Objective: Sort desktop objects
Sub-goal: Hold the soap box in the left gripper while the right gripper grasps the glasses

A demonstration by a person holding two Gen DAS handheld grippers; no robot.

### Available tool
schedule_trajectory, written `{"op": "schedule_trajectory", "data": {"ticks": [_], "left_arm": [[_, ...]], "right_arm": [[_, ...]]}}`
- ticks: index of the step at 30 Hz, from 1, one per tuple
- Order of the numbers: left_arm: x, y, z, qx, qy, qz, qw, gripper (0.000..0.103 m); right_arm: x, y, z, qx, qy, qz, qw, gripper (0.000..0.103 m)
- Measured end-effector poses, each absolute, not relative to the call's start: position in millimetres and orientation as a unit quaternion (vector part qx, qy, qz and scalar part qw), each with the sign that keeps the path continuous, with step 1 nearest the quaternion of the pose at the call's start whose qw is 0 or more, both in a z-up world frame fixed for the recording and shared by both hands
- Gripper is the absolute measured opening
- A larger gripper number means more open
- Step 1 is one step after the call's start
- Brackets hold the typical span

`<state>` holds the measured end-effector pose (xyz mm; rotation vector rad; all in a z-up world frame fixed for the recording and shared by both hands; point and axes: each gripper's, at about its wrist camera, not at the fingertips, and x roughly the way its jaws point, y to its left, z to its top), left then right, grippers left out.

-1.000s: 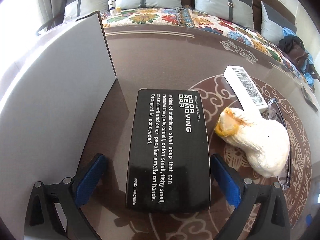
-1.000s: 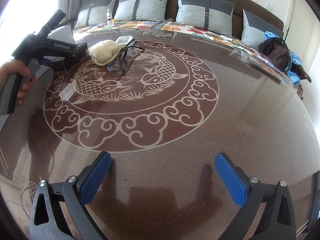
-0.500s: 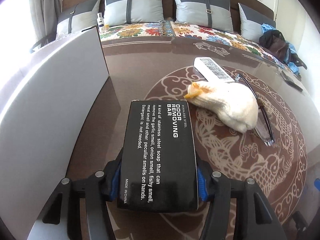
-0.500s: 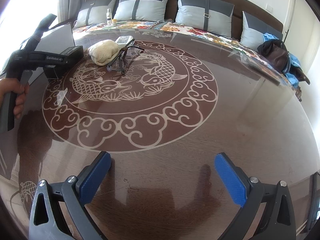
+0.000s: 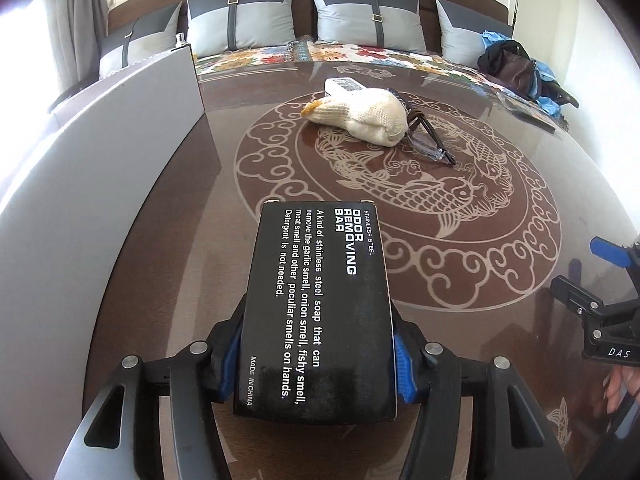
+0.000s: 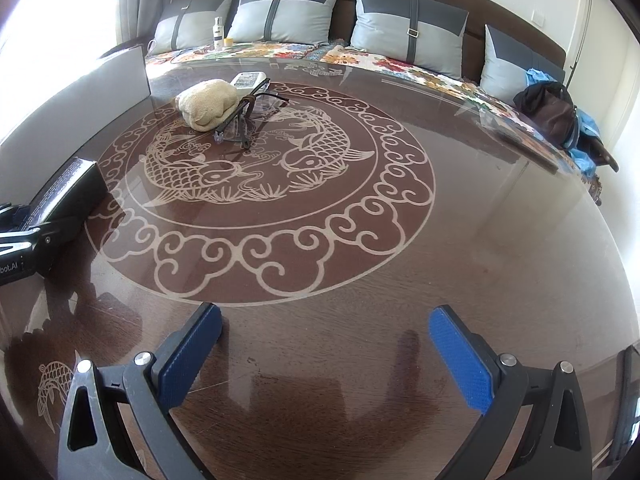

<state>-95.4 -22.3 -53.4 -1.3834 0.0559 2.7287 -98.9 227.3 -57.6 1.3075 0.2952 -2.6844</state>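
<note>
Black box (image 5: 318, 312) marked "ODOR REMOVING BAR": you have it clenched between the blue pads (image 5: 400, 368) of your left gripper (image 5: 316, 372), gripped by its long sides at the near end, label up, above the dark table (image 5: 460, 320). Grey panel (image 5: 100, 184) stands upright to its left. Your right gripper (image 6: 324, 350) is released, jaws wide apart with nothing between them. Farther back, a cream knitted glove (image 5: 364, 114) lies against a white remote (image 5: 346, 86) and glasses (image 5: 430, 136).
</note>
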Motion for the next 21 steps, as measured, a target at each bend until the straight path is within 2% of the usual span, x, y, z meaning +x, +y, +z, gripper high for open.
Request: {"op": "schedule_trajectory", "data": {"ticks": [9, 13, 19, 21], "left_arm": [[-90.4, -23.4, -54.5, -0.436, 0.014, 0.899, 0.042, 0.058], [-88.6, -23.0, -54.4, -0.436, 0.017, 0.899, 0.040, 0.058], [-88.5, -22.6, -54.6, -0.436, 0.017, 0.899, 0.040, 0.058], [-88.7, -22.6, -54.6, -0.436, 0.017, 0.899, 0.040, 0.058]], "right_arm": [[-99.0, 227.7, -58.2, 0.438, 0.091, -0.891, 0.073, 0.103], [-112.4, 239.8, -59.3, 0.464, 0.049, -0.880, 0.095, 0.103], [-176.9, 211.4, -29.1, 0.473, -0.011, -0.870, 0.135, 0.103], [-206.2, 188.5, -22.0, 0.480, -0.007, -0.864, 0.154, 0.099]]}}
